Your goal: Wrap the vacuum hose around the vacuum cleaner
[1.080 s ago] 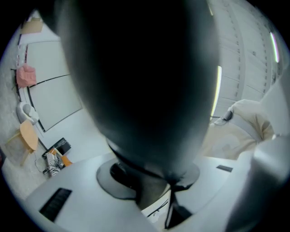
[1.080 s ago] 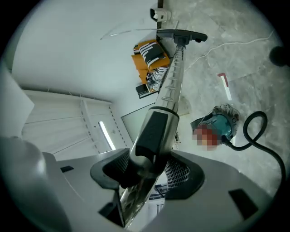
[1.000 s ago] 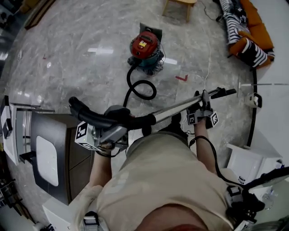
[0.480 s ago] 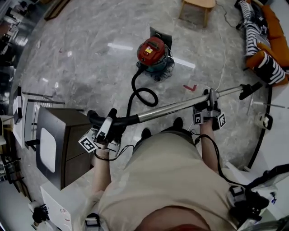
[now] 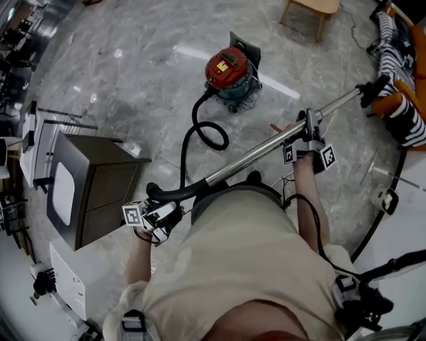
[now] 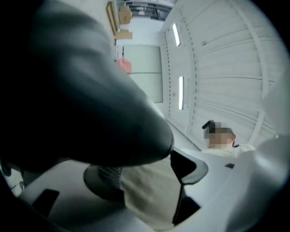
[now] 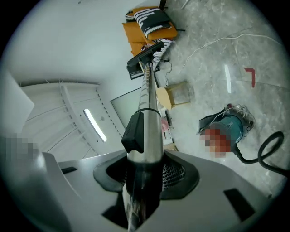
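The red and teal vacuum cleaner (image 5: 229, 70) stands on the marble floor ahead of me. Its black hose (image 5: 200, 133) loops back to the curved black handle (image 5: 166, 193), which joins the metal wand (image 5: 266, 148). The wand slants up to the right, nozzle (image 5: 373, 86) near the sofa. My left gripper (image 5: 156, 214) sits just under the handle. Its jaws have just been opening and stand open; the handle (image 6: 86, 104) lies over the left gripper (image 6: 145, 174). My right gripper (image 5: 307, 143) is shut on the wand (image 7: 146, 131), which runs between the right gripper's (image 7: 145, 172) jaws; these have just been closing.
A dark cabinet (image 5: 93, 186) stands close on my left, with white furniture (image 5: 73, 286) below it. A wooden stool (image 5: 309, 8) is at the far side. An orange sofa with striped cushions (image 5: 403, 106) is at the right. A white cable (image 5: 293, 180) and red tape (image 5: 276, 126) lie on the floor.
The handle end dropped toward my left hip and the nozzle end swung up and right. My left gripper sank with the handle and opened. My right gripper moved right with the wand.
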